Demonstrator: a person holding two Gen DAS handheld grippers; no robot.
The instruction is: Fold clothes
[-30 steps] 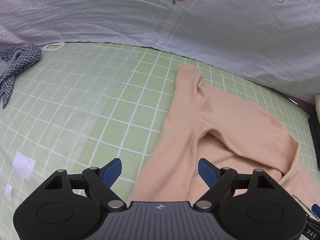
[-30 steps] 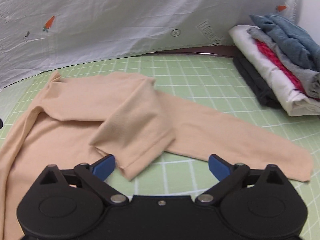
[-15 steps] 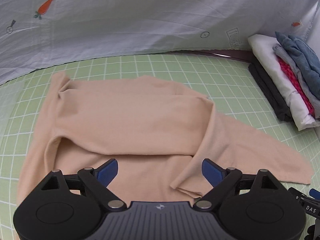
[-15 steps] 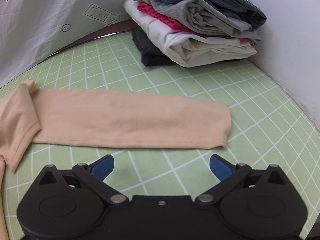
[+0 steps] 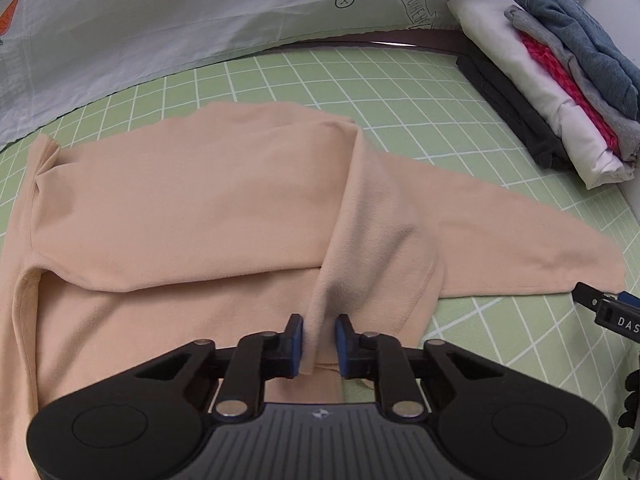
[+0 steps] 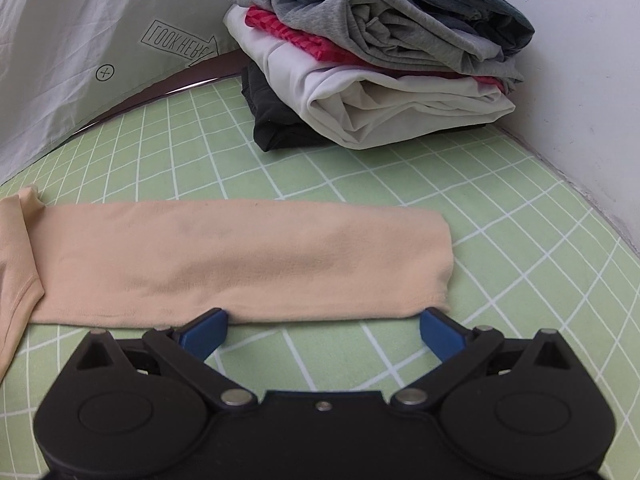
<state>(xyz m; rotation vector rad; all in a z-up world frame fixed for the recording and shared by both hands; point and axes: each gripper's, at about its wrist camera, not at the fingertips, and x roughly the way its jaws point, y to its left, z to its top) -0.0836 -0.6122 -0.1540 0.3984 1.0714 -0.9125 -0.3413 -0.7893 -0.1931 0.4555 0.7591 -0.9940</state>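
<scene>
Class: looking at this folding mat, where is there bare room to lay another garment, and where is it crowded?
Bare mat lies between the sleeve end, the wall and the clothes pile; another strip borders the sheet. The shirt crowds the middle.

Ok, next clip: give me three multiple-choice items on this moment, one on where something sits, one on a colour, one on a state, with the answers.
1. Where is the stack of folded clothes?
A. At the far corner of the green grid mat, against the white wall
B. On top of the peach top
C. In a basket

2. What colour is the garment at the bottom of that stack?
A. Red
B. Black
C. Yellow

3. How do the right gripper jaws stand?
A. Clamped on the sleeve
B. Wide apart, with only mat between them
C. Holding a hanger

Answers:
1 A, the pile sits on the mat where it meets the wall.
2 B, a black piece lies under the white one.
3 B, the blue pads are spread just short of the peach sleeve; it is the left gripper whose jaws are closing on a fold of the peach top.
</scene>
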